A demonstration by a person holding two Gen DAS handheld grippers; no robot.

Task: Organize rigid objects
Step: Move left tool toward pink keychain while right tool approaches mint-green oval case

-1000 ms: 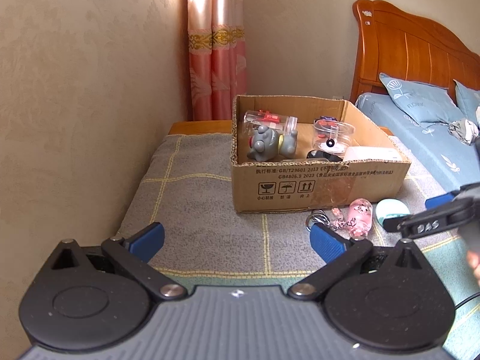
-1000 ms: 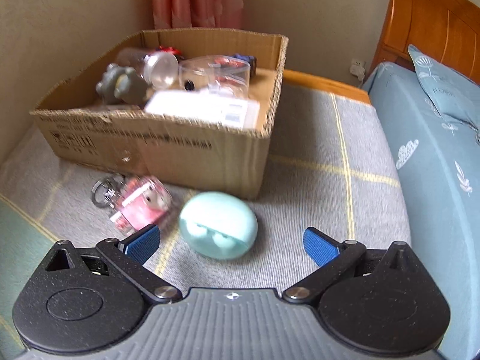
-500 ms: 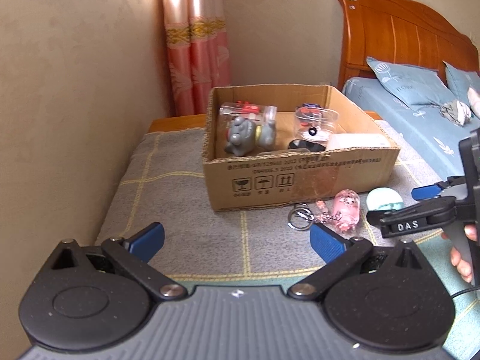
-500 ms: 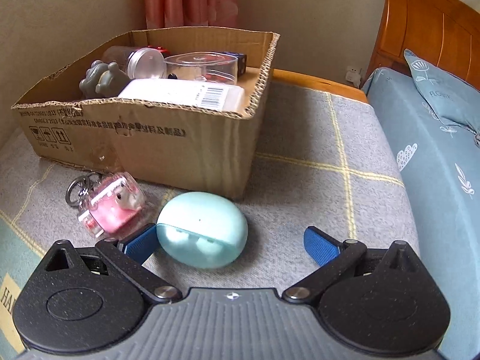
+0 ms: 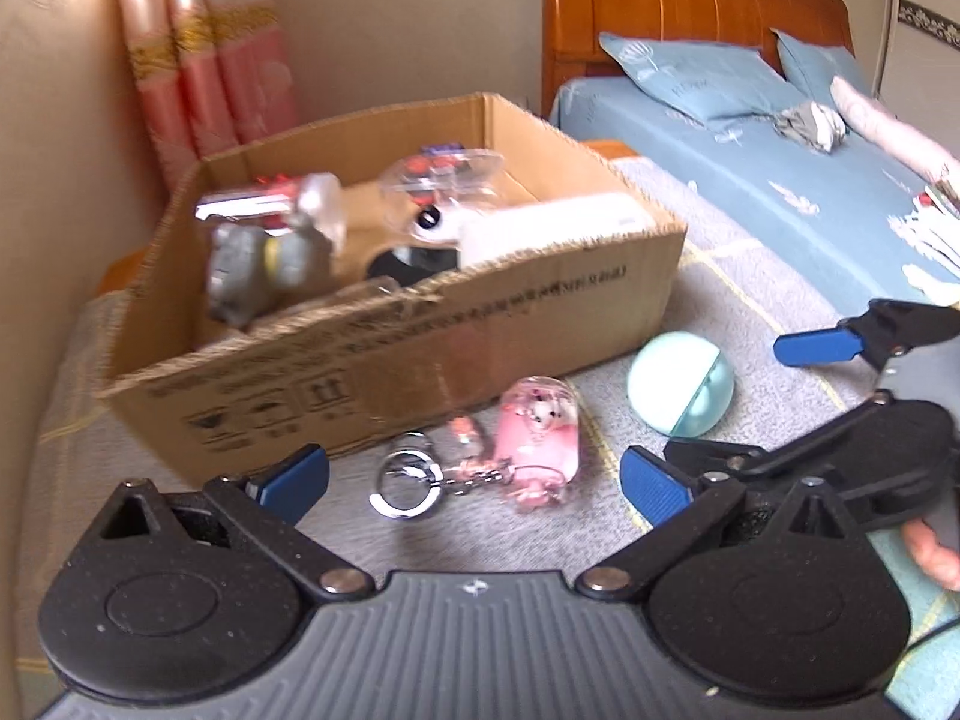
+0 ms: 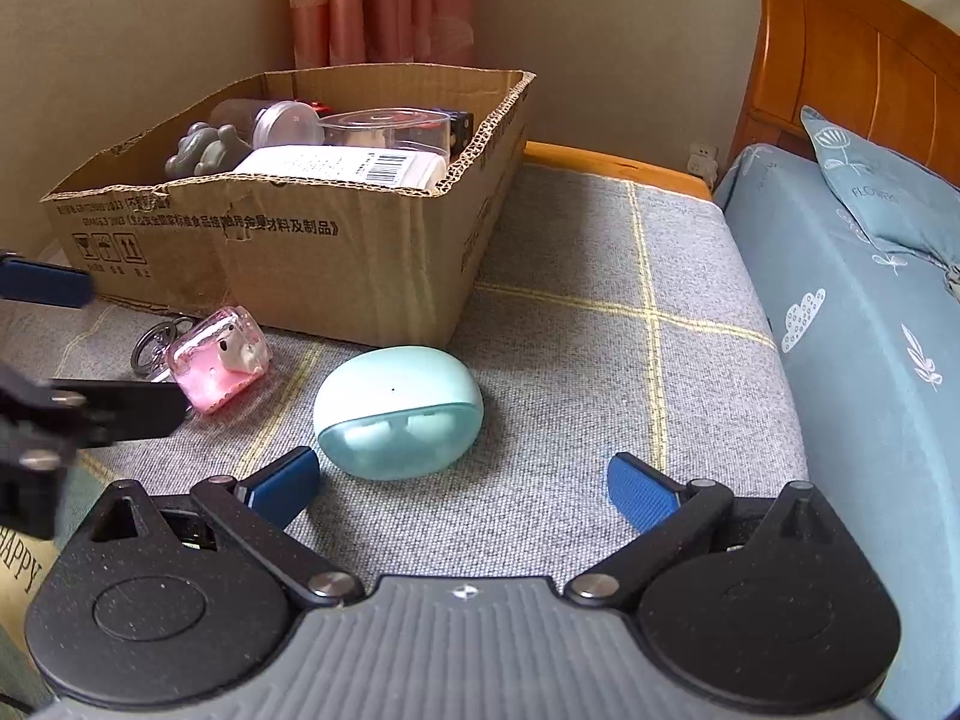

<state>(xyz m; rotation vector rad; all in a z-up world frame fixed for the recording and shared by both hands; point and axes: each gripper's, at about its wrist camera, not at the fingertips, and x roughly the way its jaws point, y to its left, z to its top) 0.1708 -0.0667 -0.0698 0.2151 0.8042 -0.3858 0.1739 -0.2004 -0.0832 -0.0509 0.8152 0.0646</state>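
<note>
A pink keychain charm [image 5: 540, 441] [image 6: 219, 360] with a metal ring [image 5: 405, 483] lies on the grey cloth just in front of the cardboard box [image 5: 420, 336] [image 6: 336, 252]. To its right rests a mint-green oval earbud case [image 5: 681, 384] [image 6: 399, 411]. My left gripper [image 5: 474, 483] is open, with the keychain between and just beyond its fingertips. My right gripper [image 6: 462, 486] is open too, close behind the case, its left fingertip [image 6: 288, 486] nearly beside it. The box holds a grey toy [image 6: 204, 150], clear containers and a white packet [image 6: 342, 165].
A bed with blue sheet [image 6: 870, 330] and wooden headboard [image 5: 690, 18] borders the cloth on the right. A beige wall and pink curtain [image 6: 384, 0] stand behind the box. Grey cloth [image 6: 600, 324] right of the box is open. A hand [image 5: 933, 552] holds the right gripper.
My left gripper has swung right and moved in close to the keychain, blurring the view. The right gripper has edged forward toward the mint case; both stay open.
</note>
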